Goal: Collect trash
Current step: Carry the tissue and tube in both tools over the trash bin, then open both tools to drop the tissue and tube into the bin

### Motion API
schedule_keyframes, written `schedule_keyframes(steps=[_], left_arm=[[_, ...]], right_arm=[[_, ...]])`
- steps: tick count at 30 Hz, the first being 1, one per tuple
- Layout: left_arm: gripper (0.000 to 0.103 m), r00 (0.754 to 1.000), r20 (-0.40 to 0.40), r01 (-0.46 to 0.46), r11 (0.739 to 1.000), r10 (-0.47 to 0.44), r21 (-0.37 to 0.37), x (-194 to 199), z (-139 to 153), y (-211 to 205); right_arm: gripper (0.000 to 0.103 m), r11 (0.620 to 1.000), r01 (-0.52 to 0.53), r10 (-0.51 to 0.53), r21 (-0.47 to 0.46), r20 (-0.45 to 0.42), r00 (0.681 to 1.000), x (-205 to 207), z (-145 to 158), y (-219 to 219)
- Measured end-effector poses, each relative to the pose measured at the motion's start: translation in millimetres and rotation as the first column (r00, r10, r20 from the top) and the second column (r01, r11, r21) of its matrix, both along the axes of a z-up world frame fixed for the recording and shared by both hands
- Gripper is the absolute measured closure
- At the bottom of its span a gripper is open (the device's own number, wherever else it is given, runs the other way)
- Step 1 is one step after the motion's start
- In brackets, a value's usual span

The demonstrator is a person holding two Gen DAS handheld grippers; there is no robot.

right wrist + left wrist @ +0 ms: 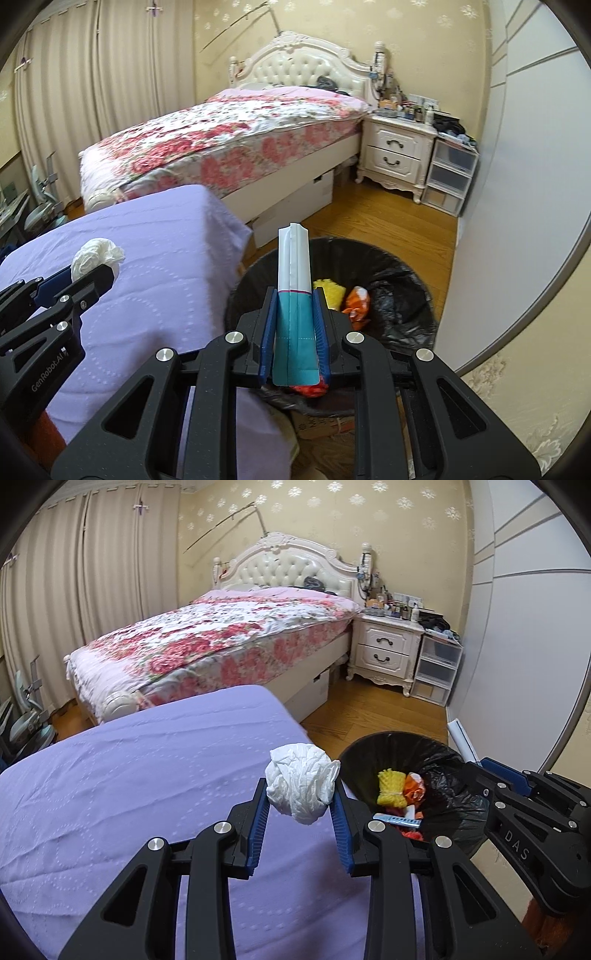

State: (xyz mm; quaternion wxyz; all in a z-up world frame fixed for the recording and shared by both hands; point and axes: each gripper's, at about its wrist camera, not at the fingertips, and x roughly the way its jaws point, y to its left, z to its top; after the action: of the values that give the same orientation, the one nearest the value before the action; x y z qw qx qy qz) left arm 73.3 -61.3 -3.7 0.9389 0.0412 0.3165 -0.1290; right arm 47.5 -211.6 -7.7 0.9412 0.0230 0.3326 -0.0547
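Left wrist view: the left tongs [301, 799] pinch a crumpled white tissue [301, 782] above the purple-covered worktop [110, 775], beside the black-lined bin [436, 775].

Right wrist view: the right tongs [294, 325] clamp a teal-and-white carton [294, 295] over the bin [399, 295].

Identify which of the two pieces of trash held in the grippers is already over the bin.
The white-and-teal wrapper in the right gripper: it hangs above the black-lined trash bin. The crumpled white tissue in the left gripper is over the purple cover.
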Motion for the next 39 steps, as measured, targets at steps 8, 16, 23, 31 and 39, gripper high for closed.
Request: schedule_keyframes(steps=[8,16,23,31,39], left_arm=[[0.069,0.999,0.016,0.049,0.999,-0.049,0.017,19,-3,-36],[0.069,0.998,0.009,0.065,0.997,-0.065,0.040,38,-9,-60],[0.069,0.997,-0.008,0.071,0.996,-0.071,0.061,51,-18,-73],[0.069,0.997,-0.022,0.081,0.993,-0.079,0.087,61,-25,-85],[0.051,0.997,-0.035,0.077,0.993,-0.074,0.094,66,-27,-91]], right_arm=[[0.084,0.998,0.068,-0.068,0.008,0.010,0.998,15,-5,-36],[0.084,0.994,0.103,-0.103,0.026,0.007,0.995,27,-12,-52],[0.084,0.992,0.122,-0.122,0.027,0.005,0.993,35,-16,-59],[0.084,0.989,0.144,-0.144,0.040,-0.006,0.990,44,-21,-66],[0.069,0.987,0.155,-0.154,0.038,-0.009,0.988,48,-25,-71]])
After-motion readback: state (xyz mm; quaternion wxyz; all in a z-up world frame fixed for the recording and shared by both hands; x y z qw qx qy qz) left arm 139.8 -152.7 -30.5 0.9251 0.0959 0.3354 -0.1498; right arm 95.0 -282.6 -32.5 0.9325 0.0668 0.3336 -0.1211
